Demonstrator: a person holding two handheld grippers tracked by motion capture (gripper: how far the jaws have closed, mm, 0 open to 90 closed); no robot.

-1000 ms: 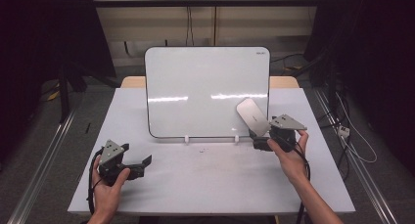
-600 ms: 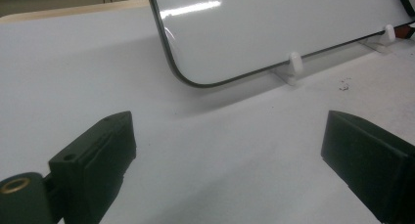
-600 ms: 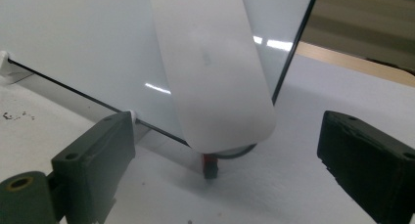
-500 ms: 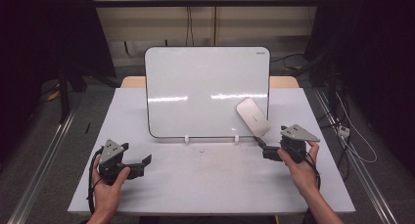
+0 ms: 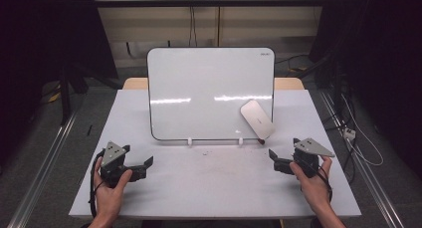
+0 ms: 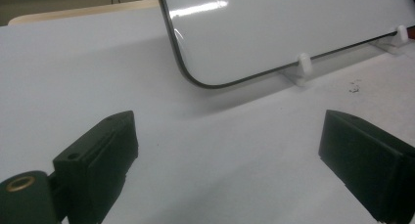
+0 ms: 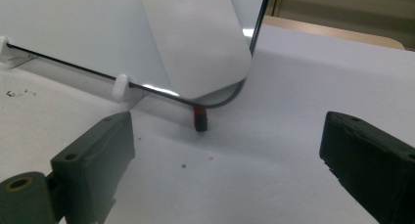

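The high view looks forward and down from above the person's side of the pale grey rectangular table (image 5: 214, 188). Each gripper view sits low and close over the tabletop, facing the upright glossy white rectangular board (image 6: 293, 28) (image 7: 73, 28) (image 5: 209, 93); they share its bottom edge and small white plastic feet (image 6: 304, 65) (image 7: 120, 86).

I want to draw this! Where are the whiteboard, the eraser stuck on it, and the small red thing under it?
whiteboard (image 5: 199, 88), high view, bare middle of its face.
eraser (image 5: 257, 118), high view, middle of its back.
small red thing (image 7: 199, 117), right gripper view, its body.
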